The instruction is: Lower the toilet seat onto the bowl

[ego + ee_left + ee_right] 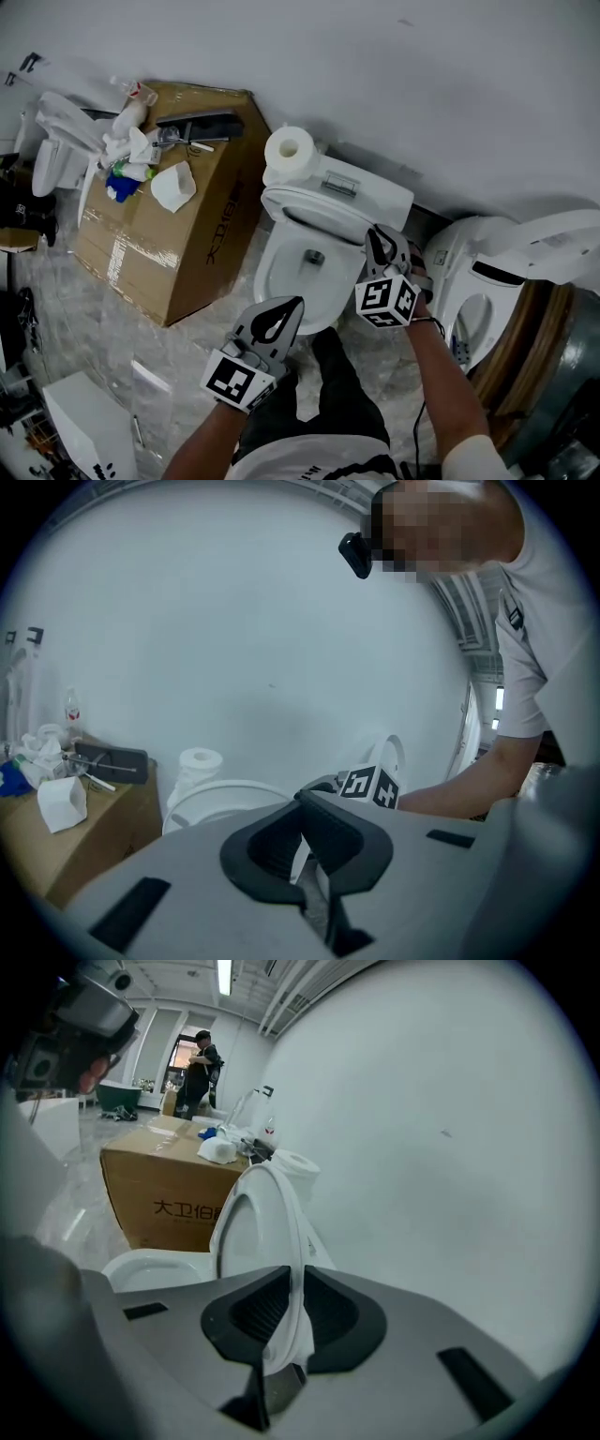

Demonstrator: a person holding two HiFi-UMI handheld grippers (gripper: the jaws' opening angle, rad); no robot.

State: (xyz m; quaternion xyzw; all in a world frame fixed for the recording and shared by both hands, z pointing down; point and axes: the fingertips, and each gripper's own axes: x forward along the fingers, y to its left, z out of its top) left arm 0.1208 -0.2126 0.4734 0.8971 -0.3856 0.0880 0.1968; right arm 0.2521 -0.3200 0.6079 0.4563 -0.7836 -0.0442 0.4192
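Risk first: the right gripper (295,1283) is pinching only the thin edge of the toilet seat (255,1213), and that plastic is looking smooth and glossy. If the pull is coming faster than the hinge swings, the rim is likely sliding out of the jaws and the seat is dropping hard onto the bowl (150,1265). A sideways tug would be loading the hinge instead of turning it.

Second risk: the left gripper (302,803) is hovering low at the front of the bowl, jaws pressed together at the tips with nothing between them. It is probably sitting in the seat's landing path and ought to be clearing away.

Position: the seat is standing raised, tilted slightly over the bowl, and is not yet lowered. Its near rim is running straight down between the right jaws, both pads appearing to press on it. The rest of the ring is reaching up and away from them, toward the cardboard box (173,1190).
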